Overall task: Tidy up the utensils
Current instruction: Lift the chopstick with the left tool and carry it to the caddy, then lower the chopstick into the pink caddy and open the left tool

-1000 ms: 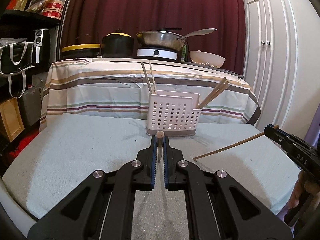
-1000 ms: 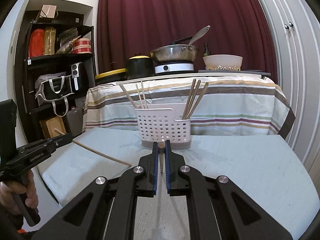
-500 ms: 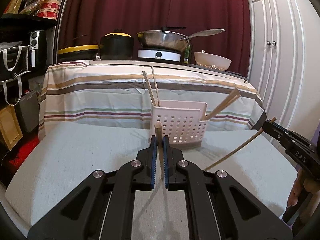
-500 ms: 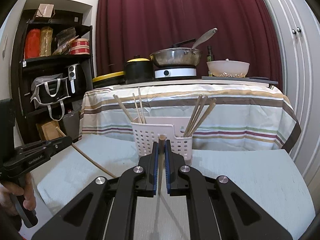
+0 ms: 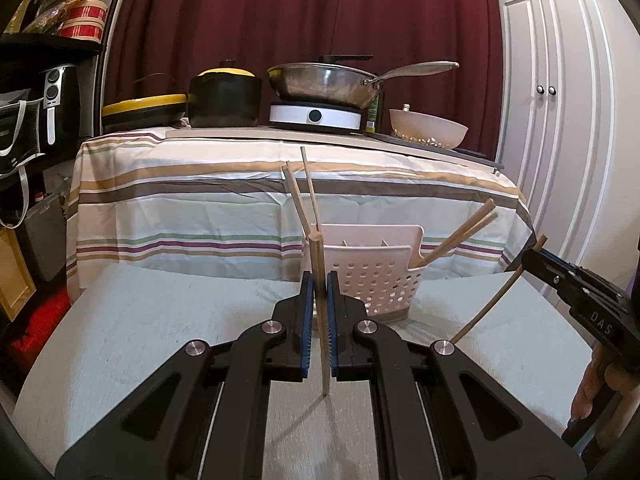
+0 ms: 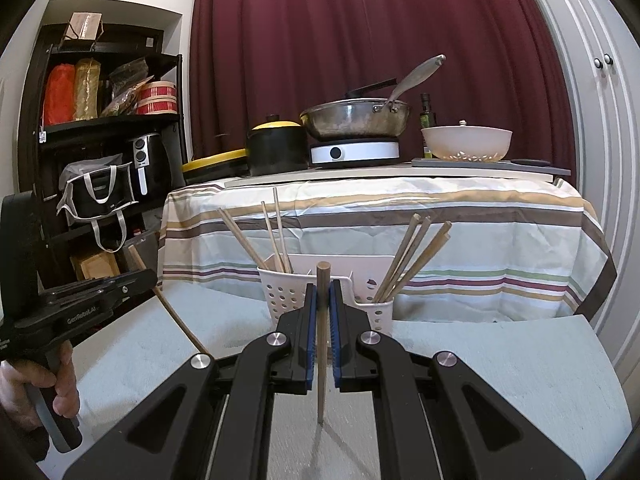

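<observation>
A white perforated utensil caddy (image 5: 372, 280) stands on the grey-covered table, also in the right wrist view (image 6: 284, 292). It holds chopsticks (image 5: 304, 196) at its left end and more chopsticks (image 6: 412, 260) at its right end. My left gripper (image 5: 319, 284) is shut on a wooden chopstick (image 5: 320, 312) held nearly upright, just before the caddy's left end. My right gripper (image 6: 323, 300) is shut on another wooden chopstick (image 6: 322, 340), also nearly upright, in front of the caddy's middle. Each gripper shows in the other's view: the right one (image 5: 532, 260) and the left one (image 6: 144, 280), with their sticks slanting down.
Behind the caddy is a striped-cloth table (image 5: 240, 200) with a black pot (image 5: 224, 98), a pan (image 5: 324, 84) on a white hob and a pale bowl (image 5: 428, 132). A dark shelf unit (image 6: 104, 152) stands at left. White cupboard doors (image 5: 560, 120) are at right.
Both grippers have risen and come closer to the caddy. Both chopsticks have turned from pointing forward to nearly upright in the jaws.
</observation>
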A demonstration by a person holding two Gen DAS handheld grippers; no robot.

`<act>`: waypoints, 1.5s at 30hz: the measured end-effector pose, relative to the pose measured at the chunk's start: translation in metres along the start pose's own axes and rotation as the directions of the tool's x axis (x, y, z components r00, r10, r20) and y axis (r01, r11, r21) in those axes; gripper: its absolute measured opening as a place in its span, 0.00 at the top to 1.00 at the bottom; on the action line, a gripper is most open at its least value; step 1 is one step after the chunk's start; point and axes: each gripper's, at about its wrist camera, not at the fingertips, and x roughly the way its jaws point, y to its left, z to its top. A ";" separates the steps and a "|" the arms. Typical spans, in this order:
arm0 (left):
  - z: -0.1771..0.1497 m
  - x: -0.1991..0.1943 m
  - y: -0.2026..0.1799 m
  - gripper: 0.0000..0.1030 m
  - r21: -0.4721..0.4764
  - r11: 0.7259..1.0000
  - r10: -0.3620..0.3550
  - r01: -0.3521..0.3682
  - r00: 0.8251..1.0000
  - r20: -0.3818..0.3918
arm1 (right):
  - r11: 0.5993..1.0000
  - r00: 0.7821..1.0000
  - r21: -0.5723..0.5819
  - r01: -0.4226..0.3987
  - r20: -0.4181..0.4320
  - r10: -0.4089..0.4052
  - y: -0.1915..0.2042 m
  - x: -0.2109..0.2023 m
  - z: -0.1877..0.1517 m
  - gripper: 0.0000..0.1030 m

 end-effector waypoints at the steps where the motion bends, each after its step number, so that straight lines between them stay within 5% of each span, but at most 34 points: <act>1: 0.001 0.000 0.000 0.94 0.002 1.000 0.001 -0.001 1.000 0.003 | 1.000 1.000 -0.001 -0.002 0.000 0.002 0.000 0.001 0.001 0.93; 19: 0.065 -0.001 -0.007 0.94 0.018 0.998 -0.056 0.054 0.990 0.131 | 1.000 0.994 -0.013 -0.019 0.103 0.020 -0.006 0.008 0.055 0.93; 32: 0.154 0.014 -0.025 0.94 0.061 0.996 -0.082 0.066 0.946 0.315 | 0.999 0.966 -0.031 -0.015 0.258 0.023 -0.016 0.018 0.122 0.93; 38: 0.173 0.041 -0.030 0.94 0.063 0.996 -0.073 0.056 0.944 0.322 | 0.999 0.968 -0.043 0.008 0.252 0.003 -0.023 0.039 0.132 0.93; 45: 0.158 0.083 -0.030 0.94 0.044 0.998 -0.063 0.053 0.955 0.290 | 0.999 0.981 -0.033 0.023 0.193 -0.016 -0.031 0.068 0.120 0.93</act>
